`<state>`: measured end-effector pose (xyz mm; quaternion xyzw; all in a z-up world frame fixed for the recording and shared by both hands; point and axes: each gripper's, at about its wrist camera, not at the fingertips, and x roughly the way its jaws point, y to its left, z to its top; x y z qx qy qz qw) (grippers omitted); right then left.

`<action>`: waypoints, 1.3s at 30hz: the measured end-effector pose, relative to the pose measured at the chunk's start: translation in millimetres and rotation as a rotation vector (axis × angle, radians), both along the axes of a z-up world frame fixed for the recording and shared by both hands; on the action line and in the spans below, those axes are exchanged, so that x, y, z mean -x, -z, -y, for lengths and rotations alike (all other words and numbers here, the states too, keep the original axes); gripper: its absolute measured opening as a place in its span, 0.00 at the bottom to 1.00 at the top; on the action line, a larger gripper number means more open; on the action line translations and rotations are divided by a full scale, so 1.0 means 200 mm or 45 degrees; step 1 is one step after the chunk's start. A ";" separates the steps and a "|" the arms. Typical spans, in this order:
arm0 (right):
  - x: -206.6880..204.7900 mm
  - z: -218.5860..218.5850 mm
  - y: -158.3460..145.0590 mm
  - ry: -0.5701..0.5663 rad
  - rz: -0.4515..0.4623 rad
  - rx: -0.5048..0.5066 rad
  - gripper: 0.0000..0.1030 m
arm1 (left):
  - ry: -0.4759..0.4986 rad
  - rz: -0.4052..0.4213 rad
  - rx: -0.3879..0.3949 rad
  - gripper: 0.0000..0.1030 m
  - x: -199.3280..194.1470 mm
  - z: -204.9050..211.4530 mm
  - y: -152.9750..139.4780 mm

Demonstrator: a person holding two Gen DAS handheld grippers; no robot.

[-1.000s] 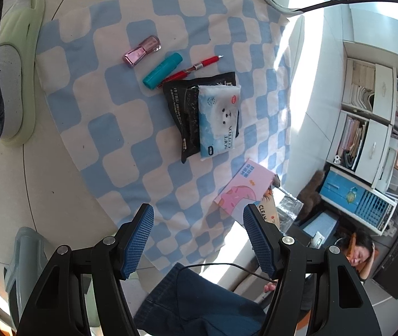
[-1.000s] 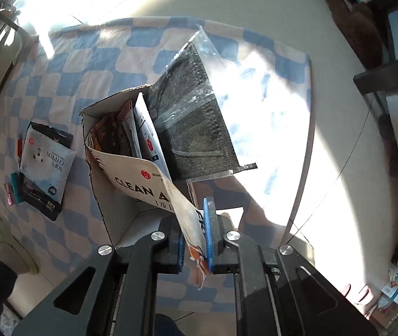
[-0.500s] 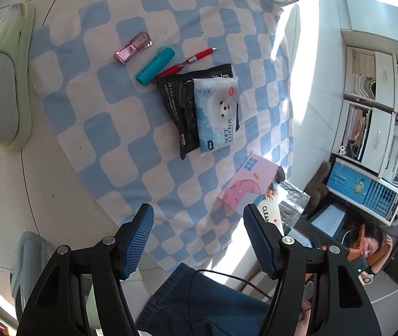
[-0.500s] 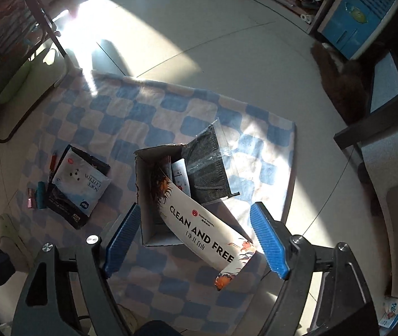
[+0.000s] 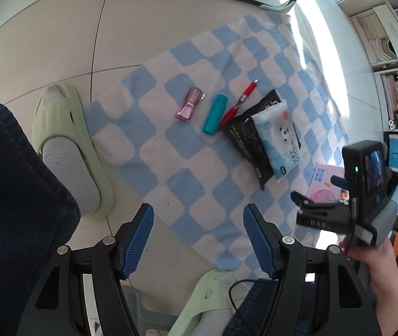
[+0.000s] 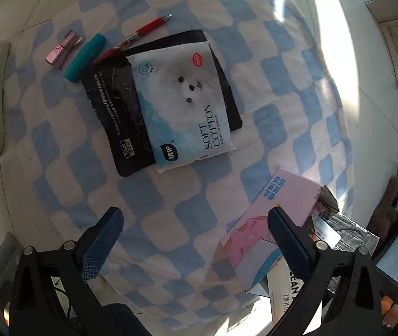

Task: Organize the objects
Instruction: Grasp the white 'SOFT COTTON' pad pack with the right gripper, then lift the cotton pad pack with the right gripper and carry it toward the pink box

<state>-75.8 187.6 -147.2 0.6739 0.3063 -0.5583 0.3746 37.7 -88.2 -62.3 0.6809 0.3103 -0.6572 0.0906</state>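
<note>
Right wrist view showed the right gripper [image 6: 191, 239] with jaws spread wide and empty, the soft cotton pack [image 6: 182, 103] ahead of them on a black pouch [image 6: 114, 106]; it looked light, squashy and slick, best pinched across a short edge. Left wrist view alone showed the left gripper [image 5: 197, 238], jaws likewise released, and the pink bottle [image 5: 190, 108] clearly.

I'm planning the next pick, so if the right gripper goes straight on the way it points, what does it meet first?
Probably the blue-and-white checked cloth: the open right gripper aims at bare fabric, short of the white-and-blue soft cotton tissue pack. Depth is unclear.
</note>
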 end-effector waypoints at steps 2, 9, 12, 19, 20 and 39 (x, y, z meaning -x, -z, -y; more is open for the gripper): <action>0.08 0.06 0.07 0.063 0.058 0.022 0.99 | -0.003 0.027 -0.010 0.63 0.00 0.03 0.02; 0.23 0.23 0.28 0.107 0.155 0.128 0.99 | 0.040 0.070 0.023 0.63 0.04 0.09 0.07; 0.22 0.24 0.40 0.060 0.208 0.134 0.99 | 0.078 0.120 0.027 0.63 0.05 0.07 0.13; 0.13 0.11 0.39 -0.030 0.053 0.441 1.00 | 0.142 0.161 0.110 0.63 0.11 0.04 0.15; 0.13 0.10 0.40 0.005 0.050 0.448 1.00 | 0.160 0.151 0.123 0.63 0.12 0.02 0.14; -0.07 -0.11 -0.26 0.305 0.290 0.561 0.52 | 0.258 -0.135 0.188 0.63 0.08 -0.15 -0.26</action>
